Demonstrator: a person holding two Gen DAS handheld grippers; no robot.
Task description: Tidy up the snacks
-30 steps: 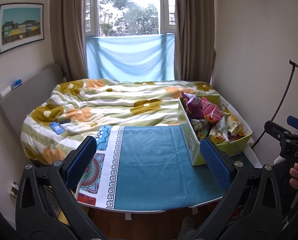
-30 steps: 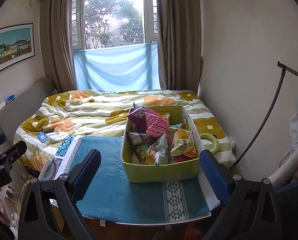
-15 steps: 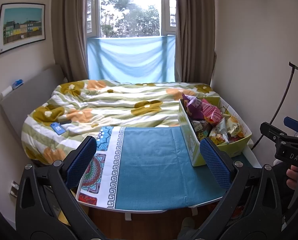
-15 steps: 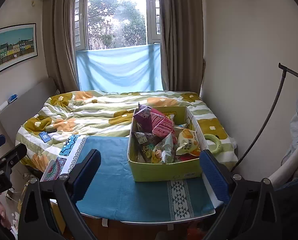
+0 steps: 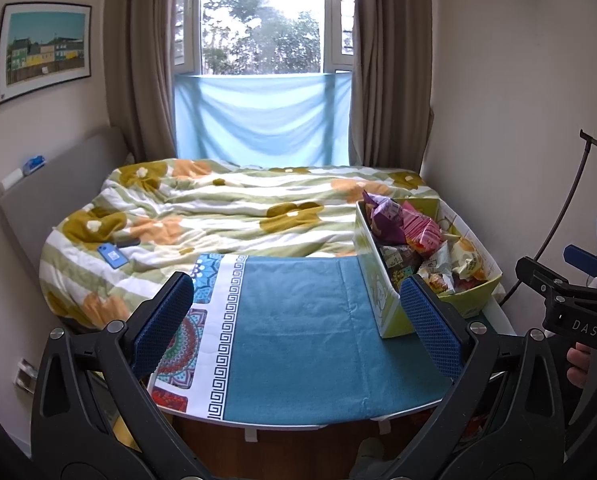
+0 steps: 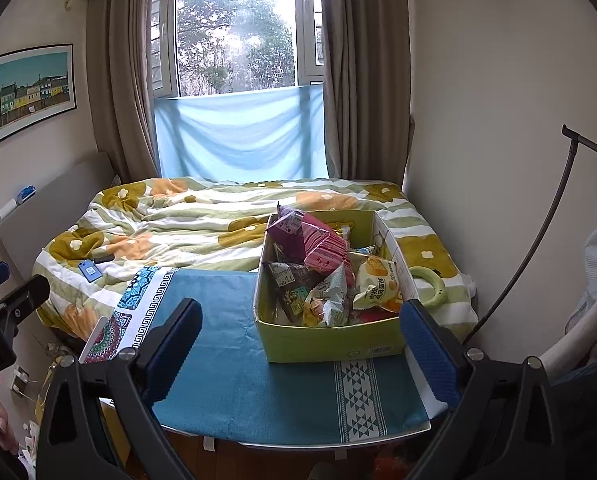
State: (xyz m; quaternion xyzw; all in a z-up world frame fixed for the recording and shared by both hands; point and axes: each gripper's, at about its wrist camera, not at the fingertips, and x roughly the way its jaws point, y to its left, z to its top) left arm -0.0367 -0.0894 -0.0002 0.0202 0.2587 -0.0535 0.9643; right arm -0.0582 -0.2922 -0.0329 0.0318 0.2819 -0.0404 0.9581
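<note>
One snack box [image 6: 326, 344] — long axis toward window [image 6: 238, 28]

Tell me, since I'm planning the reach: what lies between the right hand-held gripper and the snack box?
Only bare teal tablecloth, seen in the right wrist view, before the snack box.

A blue phone [image 5: 112, 256] lies on the flowered quilt [image 5: 226, 208].
</note>
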